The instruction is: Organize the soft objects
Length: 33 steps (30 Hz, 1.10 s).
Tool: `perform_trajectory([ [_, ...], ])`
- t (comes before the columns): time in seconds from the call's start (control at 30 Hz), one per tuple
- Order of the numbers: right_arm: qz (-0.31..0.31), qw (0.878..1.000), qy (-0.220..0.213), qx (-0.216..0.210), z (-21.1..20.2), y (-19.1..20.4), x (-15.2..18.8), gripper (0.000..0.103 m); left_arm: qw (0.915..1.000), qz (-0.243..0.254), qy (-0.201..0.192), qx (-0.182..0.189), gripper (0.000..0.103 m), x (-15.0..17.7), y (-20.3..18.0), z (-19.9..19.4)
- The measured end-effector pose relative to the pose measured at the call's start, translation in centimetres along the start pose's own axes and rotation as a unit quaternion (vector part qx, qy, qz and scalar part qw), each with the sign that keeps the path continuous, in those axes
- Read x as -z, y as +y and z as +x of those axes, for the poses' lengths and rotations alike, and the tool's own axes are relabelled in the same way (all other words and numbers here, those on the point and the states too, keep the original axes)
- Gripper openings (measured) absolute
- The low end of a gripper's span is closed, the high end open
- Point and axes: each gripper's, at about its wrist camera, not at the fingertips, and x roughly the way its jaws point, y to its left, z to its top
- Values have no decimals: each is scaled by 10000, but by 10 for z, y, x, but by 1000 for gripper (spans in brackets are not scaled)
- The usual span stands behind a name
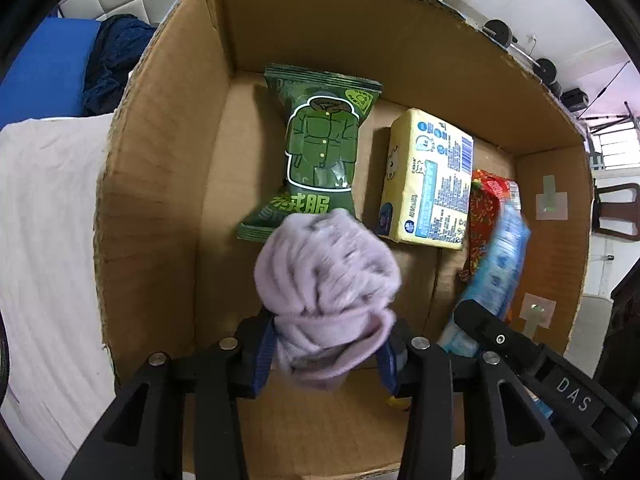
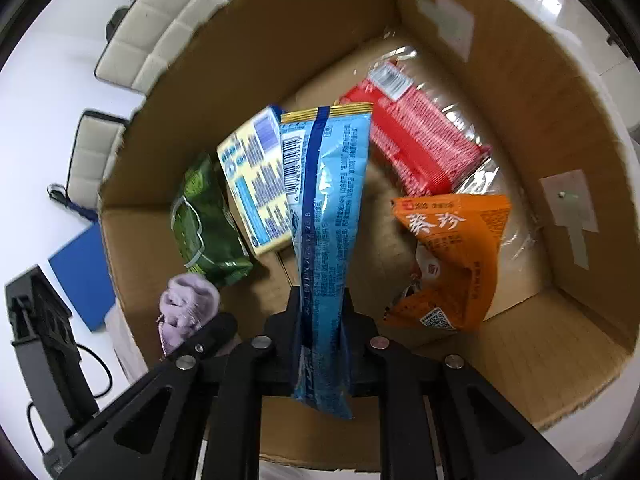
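Holding soft goods over the cardboard box (image 1: 160, 152).
Left tool (image 1: 326, 360) is clamped on a rolled lilac sock (image 1: 326, 272) above the box floor, near the green snack bag (image 1: 320, 148) and yellow tissue pack (image 1: 428, 180); right tool (image 2: 320, 328) pinches a blue packet (image 2: 326, 216) beside the orange packet (image 2: 452, 260) and red packet (image 2: 420, 144).

**Both grippers closed, each with a load**

The left gripper (image 1: 326, 356) points forward and down. Its two fingers (image 1: 262, 360) are pressed together on a rolled lilac sock (image 1: 326, 276), which sticks out in front of the tips.

The right gripper (image 2: 320, 344) also points down. Its jaws are closed on the lower part of a long blue packet (image 2: 326, 216). In the left wrist view the right gripper comes in from the lower right, just beside the left one.
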Motion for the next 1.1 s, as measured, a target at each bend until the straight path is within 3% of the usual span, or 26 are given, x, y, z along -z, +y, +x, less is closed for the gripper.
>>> perform_trajectory([
  [0.03, -53, 10000, 32, 56, 4, 1, 0, 20, 10000, -4, 6, 10, 43, 1, 0, 1],
  [0.1, -105, 9999, 66, 78, 7, 2, 0, 33, 10000, 0, -21, 14, 52, 1, -1, -1],
  [0.23, -201, 9997, 1, 170, 1, 4, -1, 47, 10000, 10, -89, -16, 56, 2, 1, -6],
  [0.5, -664, 9960, -120, 586, -21, 4, 0, 48, 9982, 171, -502, -265, 62, 10, -3, -34],
  [0.67, -1274, 9832, -350, 1258, -35, 6, 4, 49, 9946, 343, -837, -511, 68, 19, -5, -50],
  [0.73, -1486, 9769, -457, 1466, -42, 5, 7, 60, 9926, 392, -972, -609, 76, 23, -8, -53],
  [0.8, -1699, 9698, -573, 1655, -47, 5, 9, 79, 9906, 424, -1080, -726, 89, 28, -8, -58],
  [0.93, -2091, 9534, -830, 2010, -55, 7, 15, 90, 9876, 441, -1249, -843, 97, 34, -11, -61],
  [1.0, -2142, 9507, -884, 2062, -59, 6, 16, 103, 9868, 425, -1296, -874, 98, 37, -12, -64],
  [1.1, -2133, 9501, -958, 2067, -69, 3, 18, 103, 9854, 398, -1385, -903, 98, 43, -11, -71],
])
